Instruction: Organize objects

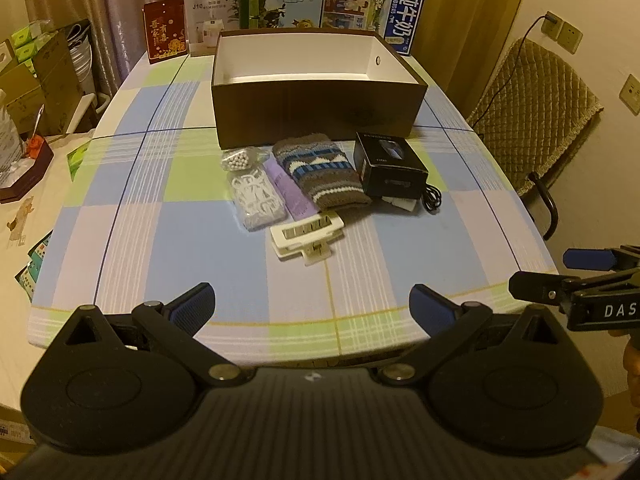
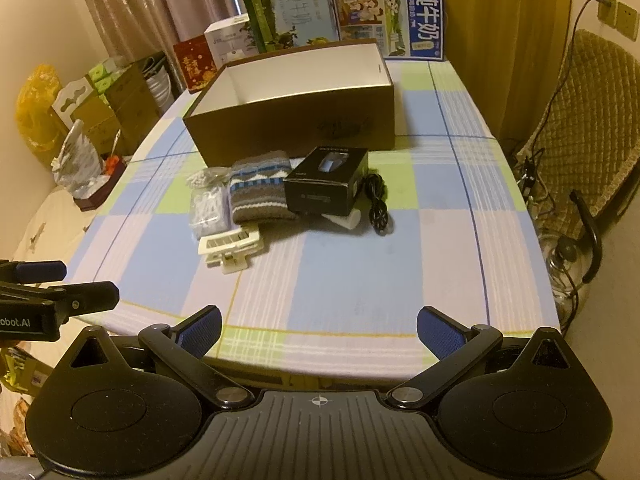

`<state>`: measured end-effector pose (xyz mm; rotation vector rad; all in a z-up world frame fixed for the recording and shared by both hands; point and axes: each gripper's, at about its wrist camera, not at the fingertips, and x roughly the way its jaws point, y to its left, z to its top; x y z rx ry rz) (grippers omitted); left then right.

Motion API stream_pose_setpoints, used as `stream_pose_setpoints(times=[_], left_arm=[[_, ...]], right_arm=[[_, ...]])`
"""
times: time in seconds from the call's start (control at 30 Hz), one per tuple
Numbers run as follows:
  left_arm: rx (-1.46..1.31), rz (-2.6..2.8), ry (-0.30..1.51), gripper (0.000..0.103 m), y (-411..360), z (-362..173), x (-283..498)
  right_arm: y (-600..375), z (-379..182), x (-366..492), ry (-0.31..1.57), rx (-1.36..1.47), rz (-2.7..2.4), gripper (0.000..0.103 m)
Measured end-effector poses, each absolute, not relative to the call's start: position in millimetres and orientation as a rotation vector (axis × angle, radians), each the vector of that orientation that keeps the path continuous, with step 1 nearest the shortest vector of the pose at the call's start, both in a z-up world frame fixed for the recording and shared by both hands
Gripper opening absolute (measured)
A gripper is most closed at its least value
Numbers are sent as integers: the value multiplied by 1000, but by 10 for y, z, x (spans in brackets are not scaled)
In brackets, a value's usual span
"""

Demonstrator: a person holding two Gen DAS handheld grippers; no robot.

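Right now the loose items, from the white clip [image 1: 307,235] to the knitted pouch [image 1: 320,171], are lying clustered before the empty box [image 1: 316,88]. I'm holding left gripper [image 1: 312,304] and right gripper [image 2: 319,330] spread wide, grasping nothing, at the table's [image 1: 200,240] near edge. Nothing is packed yet, so I'm judging the next move needs a reach forward to the clip.

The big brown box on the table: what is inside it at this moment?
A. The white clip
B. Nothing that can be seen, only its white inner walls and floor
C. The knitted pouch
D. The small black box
B. The big brown box shows only bare white inside, while the knitted pouch, small black box and white clip all lie on the tablecloth in front of it.
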<state>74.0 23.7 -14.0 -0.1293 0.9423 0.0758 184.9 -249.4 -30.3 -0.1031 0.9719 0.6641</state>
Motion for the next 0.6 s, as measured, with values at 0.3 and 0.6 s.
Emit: stream_pose_setpoints(times=[0.3, 0.6], left_arm=[[-131, 76, 935, 102, 308, -231, 1012], [-149, 115, 949, 102, 304, -325, 1332]], right_arm=[[-2387, -404, 2133, 972, -109, 694, 101], [-2305, -461, 2465, 975, -132, 745, 101]])
